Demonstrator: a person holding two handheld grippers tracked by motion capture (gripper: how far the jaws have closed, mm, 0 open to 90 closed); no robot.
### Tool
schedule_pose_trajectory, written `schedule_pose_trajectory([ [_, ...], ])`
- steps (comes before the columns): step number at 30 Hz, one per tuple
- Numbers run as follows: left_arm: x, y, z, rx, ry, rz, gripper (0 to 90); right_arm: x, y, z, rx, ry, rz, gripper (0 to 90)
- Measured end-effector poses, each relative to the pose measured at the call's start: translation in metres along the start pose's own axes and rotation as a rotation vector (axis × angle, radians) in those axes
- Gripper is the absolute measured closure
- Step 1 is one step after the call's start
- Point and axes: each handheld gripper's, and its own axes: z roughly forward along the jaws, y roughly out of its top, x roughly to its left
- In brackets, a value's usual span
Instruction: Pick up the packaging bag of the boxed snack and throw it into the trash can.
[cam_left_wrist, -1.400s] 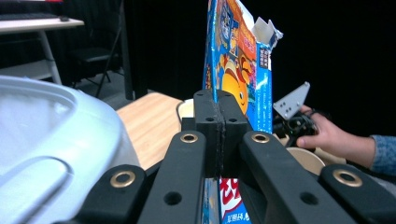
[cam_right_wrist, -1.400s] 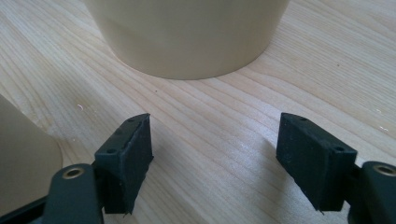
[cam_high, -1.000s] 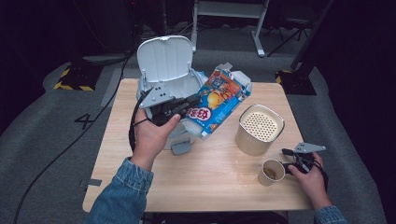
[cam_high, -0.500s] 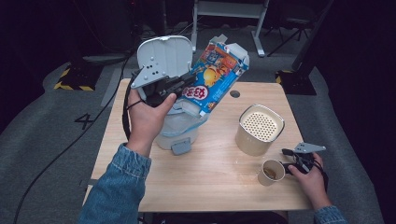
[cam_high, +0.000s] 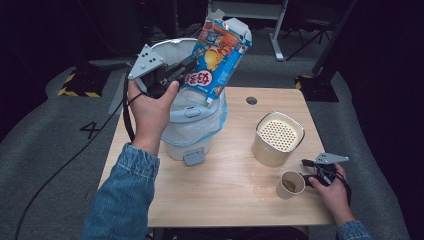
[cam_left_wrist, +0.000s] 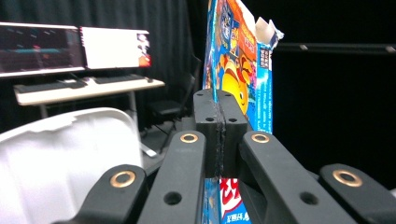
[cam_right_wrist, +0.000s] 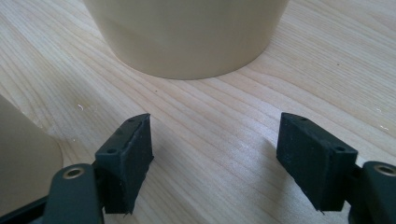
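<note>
Raised since the earlier frames, your left gripper (cam_high: 187, 70) now holds the colourful carton (cam_high: 216, 55) tilted above the open white bin (cam_high: 192, 127), jaws clenched on the carton's edge. Your right gripper (cam_high: 311, 176) rests on the wooden table (cam_high: 225, 200) with jaws spread apart and gripping nothing, just beside the small paper cup (cam_high: 290, 184) and near the beige perforated-top container (cam_high: 277, 139).
</note>
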Motion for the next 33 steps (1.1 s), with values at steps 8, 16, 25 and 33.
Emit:
schedule_pose_trajectory([
  [8,0.018,-0.003,0.005,-0.012,0.087,0.000,89.2,0.000,0.000,0.000,0.000,0.000,0.000,27.1],
  [16,0.029,-0.011,0.010,0.001,0.134,-0.011,89.2,0.000,0.000,0.000,0.000,0.000,0.000,27.1],
  [25,0.035,-0.025,0.017,0.038,0.164,-0.028,89.2,0.000,0.000,0.000,0.000,0.001,0.000,27.1],
  [33,0.039,-0.036,0.017,0.072,0.169,-0.041,89.2,0.000,0.000,0.000,0.000,0.002,0.000,27.1],
])
